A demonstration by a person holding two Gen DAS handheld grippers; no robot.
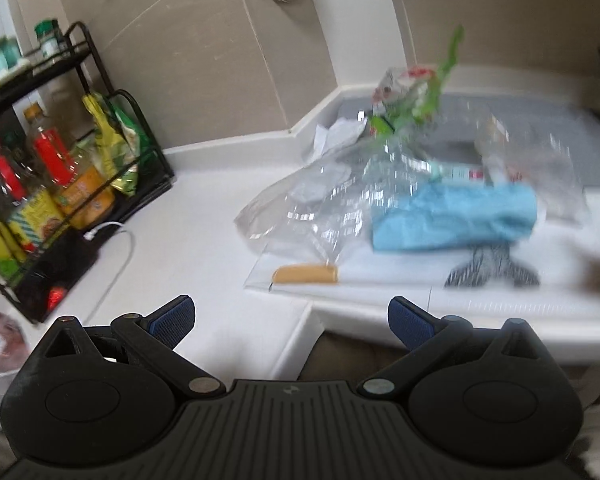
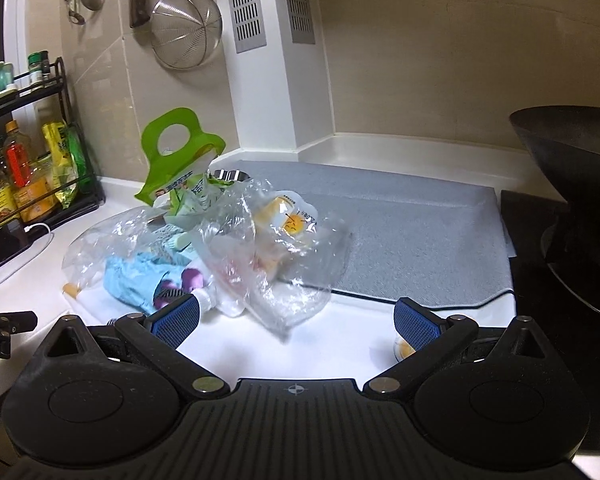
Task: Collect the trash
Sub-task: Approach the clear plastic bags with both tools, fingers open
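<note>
On the white countertop [image 2: 340, 320], a heap of trash sits at the near edge of a grey mat [image 2: 420, 232]. Clear plastic bag [image 2: 268, 256], crumpled, drapes over most of the heap; through it a packet with yellow print [image 2: 290, 220] is visible. Green-and-white pouch [image 2: 180, 160] with a cut-out handle stands upright at the back of the heap, leaning slightly. Blue crumpled wrapper [image 2: 132, 284] lies at the left front, with a purple item [image 2: 192, 278] just beside it. Left-wrist view is motion-blurred over the heap, so detail there is poor; the same blue wrapper [image 1: 452, 220] and the clear bag [image 1: 312, 208] can be made out, plus a tan, stick-shaped piece [image 1: 306, 274] on the counter in front of the bag, possibly a wrapper or food scrap. Right gripper [image 2: 296, 322]: jaws spread wide, nothing between them, low over the counter with its left finger [image 2: 176, 320] just in front of the heap; whether it touches, I cannot tell. A small yellow-topped object [image 2: 400, 348] lies partly hidden behind its right finger. Left gripper [image 1: 292, 324]: jaws spread, empty, near the counter edge and apart from the heap. Black wire rack [image 1: 80, 60] with bottles and sachets stands at far left against the tiled wall. Black wok [image 2: 572, 160] at far right; mesh strainer [image 2: 186, 28] hangs on the wall.
</note>
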